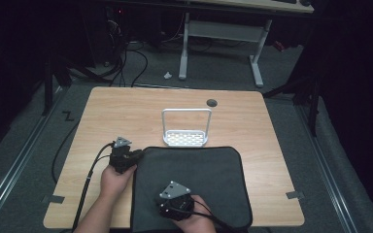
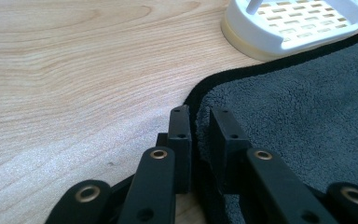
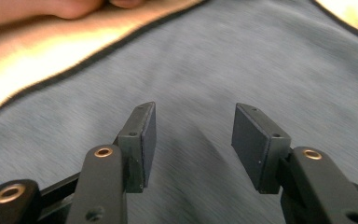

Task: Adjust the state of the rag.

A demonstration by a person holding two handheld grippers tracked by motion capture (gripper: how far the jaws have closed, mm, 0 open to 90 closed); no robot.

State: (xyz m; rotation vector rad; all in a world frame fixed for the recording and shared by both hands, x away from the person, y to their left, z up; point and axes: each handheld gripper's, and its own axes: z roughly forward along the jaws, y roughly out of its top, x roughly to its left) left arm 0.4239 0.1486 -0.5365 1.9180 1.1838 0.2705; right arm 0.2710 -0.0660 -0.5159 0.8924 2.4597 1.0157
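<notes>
A dark grey fleecy mat (image 1: 199, 174) with a black sewn border lies on the near half of the wooden table (image 1: 126, 107). My left gripper (image 1: 137, 155) sits at the mat's far left corner. In the left gripper view its jaws stand almost together, and the left gripper (image 2: 199, 123) is shut on the mat's border with the mat (image 2: 298, 116) spreading to the right. My right gripper (image 1: 169, 204) hovers over the near middle of the mat. In the right gripper view the right gripper (image 3: 193, 128) is open, with only mat (image 3: 214, 60) behind the gap.
A white slotted tray with a tall wire hoop (image 1: 186, 138) stands just beyond the mat's far edge, and the tray (image 2: 293, 25) is close ahead of the left jaws. A dark round cap (image 1: 211, 102) lies farther back. Bare wood (image 2: 74, 70) lies left of the mat.
</notes>
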